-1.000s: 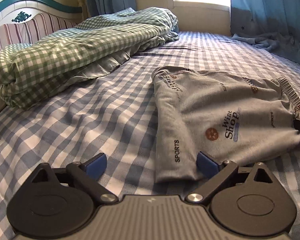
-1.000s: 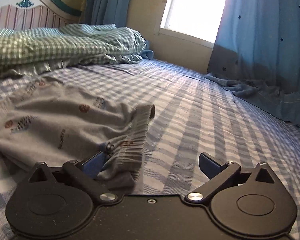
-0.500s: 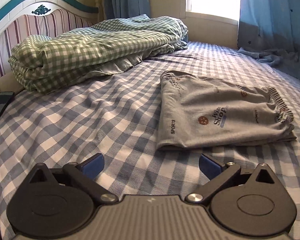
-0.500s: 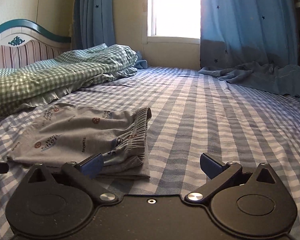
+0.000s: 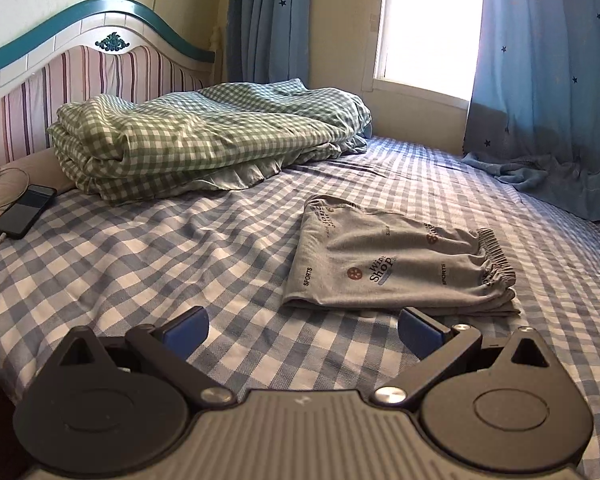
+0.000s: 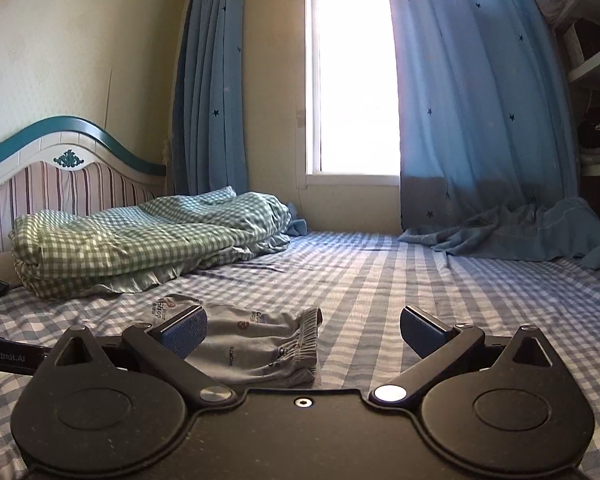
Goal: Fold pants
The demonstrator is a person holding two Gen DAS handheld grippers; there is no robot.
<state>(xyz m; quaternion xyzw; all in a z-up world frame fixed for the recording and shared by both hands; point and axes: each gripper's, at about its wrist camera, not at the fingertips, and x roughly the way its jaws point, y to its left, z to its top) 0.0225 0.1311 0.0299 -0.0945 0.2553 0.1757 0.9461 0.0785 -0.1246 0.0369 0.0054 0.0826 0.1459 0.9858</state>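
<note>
Grey printed pants (image 5: 396, 268) lie folded into a flat rectangle on the blue checked bed sheet (image 5: 140, 264), elastic waistband to the right. They also show in the right wrist view (image 6: 260, 348). My left gripper (image 5: 302, 328) is open and empty, held back from the pants' near edge. My right gripper (image 6: 303, 328) is open and empty, raised above and behind the pants' waistband end. Part of the left gripper's body (image 6: 8, 356) shows at the left edge of the right wrist view.
A folded green checked quilt (image 5: 204, 140) lies by the striped headboard (image 5: 80, 76). A phone (image 5: 24, 210) with a cable lies at the left. Blue curtains (image 6: 472, 120) hang by the window, their hem (image 6: 520, 236) bunched on the bed's far right.
Both grippers have let go of the pants and pulled back and up. The pants now lie folded and still on the sheet, farther from both cameras.
</note>
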